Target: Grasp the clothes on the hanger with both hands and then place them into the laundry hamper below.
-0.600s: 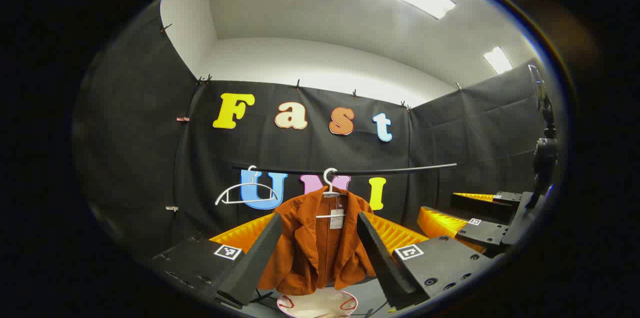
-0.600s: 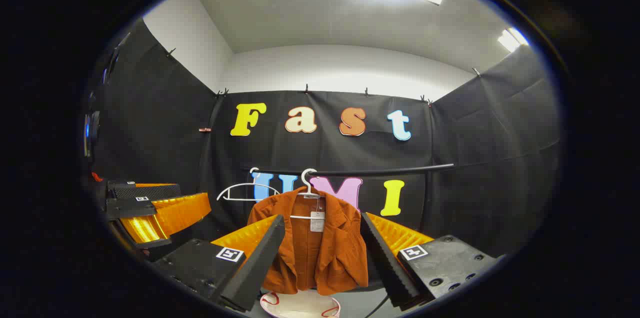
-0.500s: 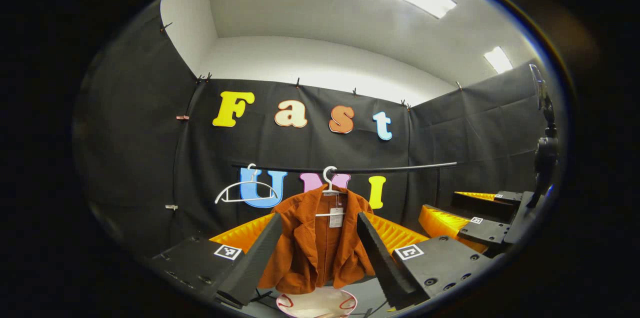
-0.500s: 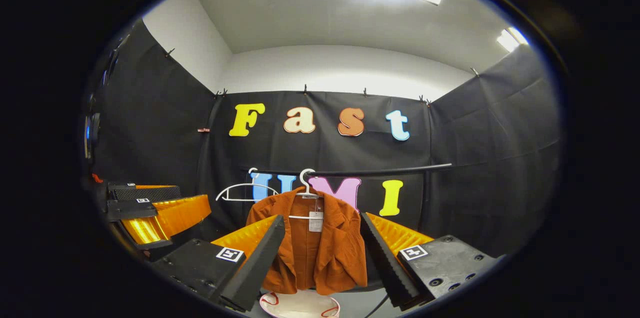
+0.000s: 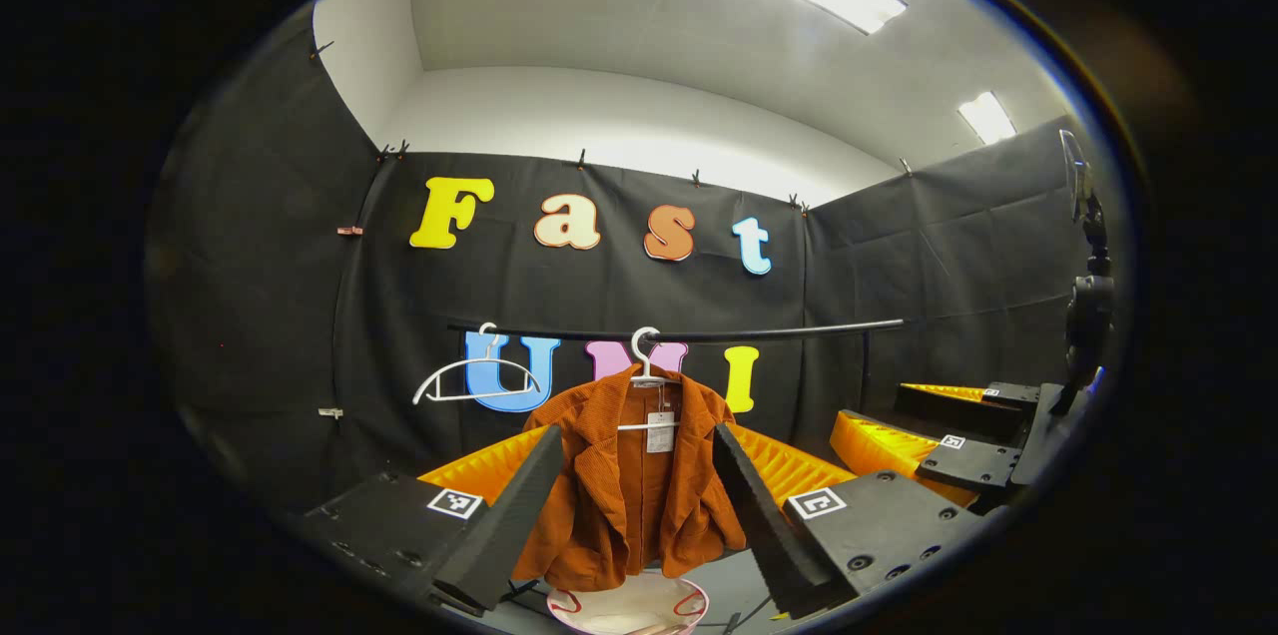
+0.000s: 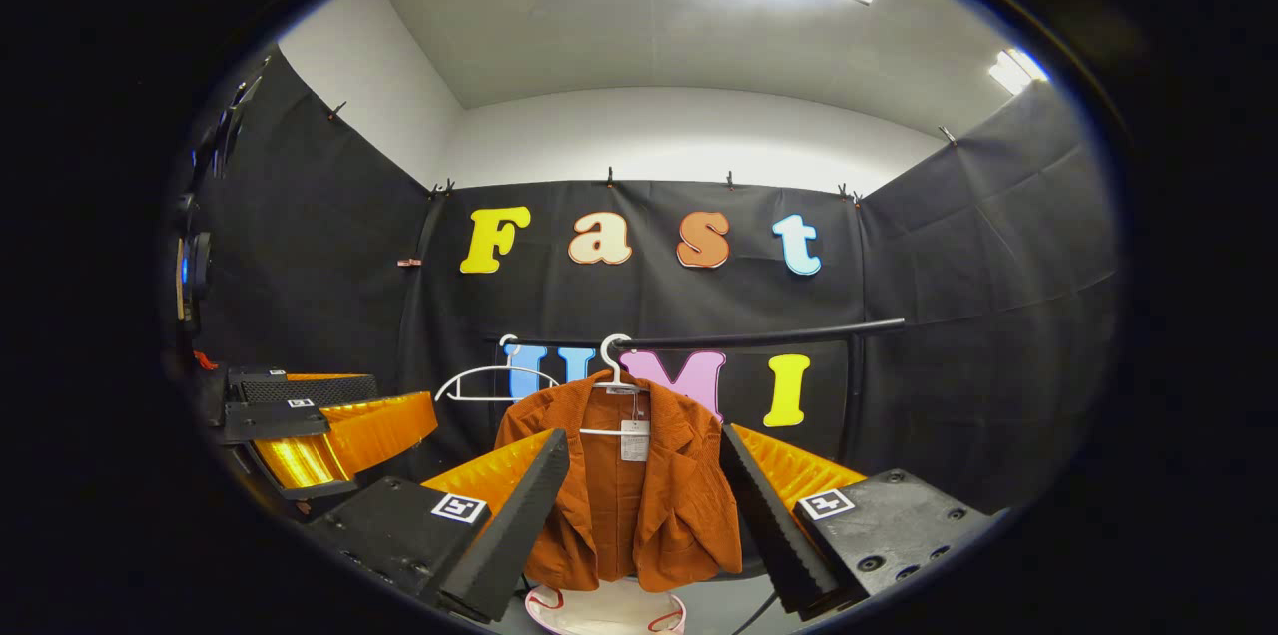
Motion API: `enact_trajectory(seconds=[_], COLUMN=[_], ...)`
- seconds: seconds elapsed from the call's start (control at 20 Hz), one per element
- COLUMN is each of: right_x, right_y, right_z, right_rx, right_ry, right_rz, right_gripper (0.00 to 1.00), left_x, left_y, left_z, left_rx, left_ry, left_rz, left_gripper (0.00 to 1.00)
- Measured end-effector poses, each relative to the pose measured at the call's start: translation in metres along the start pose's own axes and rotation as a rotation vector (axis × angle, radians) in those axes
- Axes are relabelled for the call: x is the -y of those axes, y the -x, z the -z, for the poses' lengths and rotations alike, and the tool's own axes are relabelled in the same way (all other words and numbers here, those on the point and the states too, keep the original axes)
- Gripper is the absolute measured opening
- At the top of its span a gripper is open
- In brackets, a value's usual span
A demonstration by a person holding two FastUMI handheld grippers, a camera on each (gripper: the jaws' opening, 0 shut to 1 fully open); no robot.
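A rust-orange jacket (image 5: 599,485) (image 6: 664,495) hangs on a white hanger (image 5: 645,365) (image 6: 612,360) from a black rail (image 5: 759,330) (image 6: 769,337). Under it stands a white laundry hamper (image 5: 627,607) (image 6: 604,612) with red handles. My left gripper (image 5: 636,440) is open; the jacket shows farther off in its gap, untouched. My right gripper (image 6: 644,440) is open too and frames the jacket the same way. The right gripper (image 5: 944,440) also appears at the right of the left gripper view. The left gripper (image 6: 319,425) appears at the left of the right gripper view.
An empty white hanger (image 5: 464,382) (image 6: 486,381) hangs on the rail to the left of the jacket. Black cloth walls close the booth behind and on both sides. A dark stand (image 5: 1086,296) rises at the far right.
Both views have shifted slightly; in the left gripper view the jacket and rail sit a little more to the left. Both grippers stay open and the jacket still hangs.
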State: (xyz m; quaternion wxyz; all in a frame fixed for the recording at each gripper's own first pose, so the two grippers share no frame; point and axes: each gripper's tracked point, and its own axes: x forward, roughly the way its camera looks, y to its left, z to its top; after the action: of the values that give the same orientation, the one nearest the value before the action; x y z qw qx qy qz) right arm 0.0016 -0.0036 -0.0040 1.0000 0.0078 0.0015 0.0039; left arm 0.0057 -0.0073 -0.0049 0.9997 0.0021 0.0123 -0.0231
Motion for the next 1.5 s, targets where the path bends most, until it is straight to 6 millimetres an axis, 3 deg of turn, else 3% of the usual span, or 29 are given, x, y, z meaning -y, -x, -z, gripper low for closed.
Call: enact_trajectory(seconds=[0.5, 1.0, 1.25, 1.5], right_x=[-0.009, -0.018, -0.018, -0.006], right_y=[-0.002, 0.008, 0.009, -0.003], right_z=[-0.004, 0.002, 0.014, 0.034], right_rx=[0.007, -0.015, -0.038, -0.073], right_ry=[0.013, 0.033, 0.036, 0.046], right_rz=[-0.009, 0.044, 0.094, 0.125], right_gripper=[0.99, 0.97, 0.97, 0.97], left_x=[-0.005, -0.01, -0.016, -0.025], left_y=[0.004, 0.0, 0.007, -0.012], left_z=[-0.003, 0.007, 0.016, 0.03], left_rx=[0.009, -0.022, -0.038, -0.061], left_ry=[0.018, 0.062, 0.058, 0.079], left_rz=[-0.005, 0.03, 0.066, 0.07], left_gripper=[0.95, 0.95, 0.95, 0.95])
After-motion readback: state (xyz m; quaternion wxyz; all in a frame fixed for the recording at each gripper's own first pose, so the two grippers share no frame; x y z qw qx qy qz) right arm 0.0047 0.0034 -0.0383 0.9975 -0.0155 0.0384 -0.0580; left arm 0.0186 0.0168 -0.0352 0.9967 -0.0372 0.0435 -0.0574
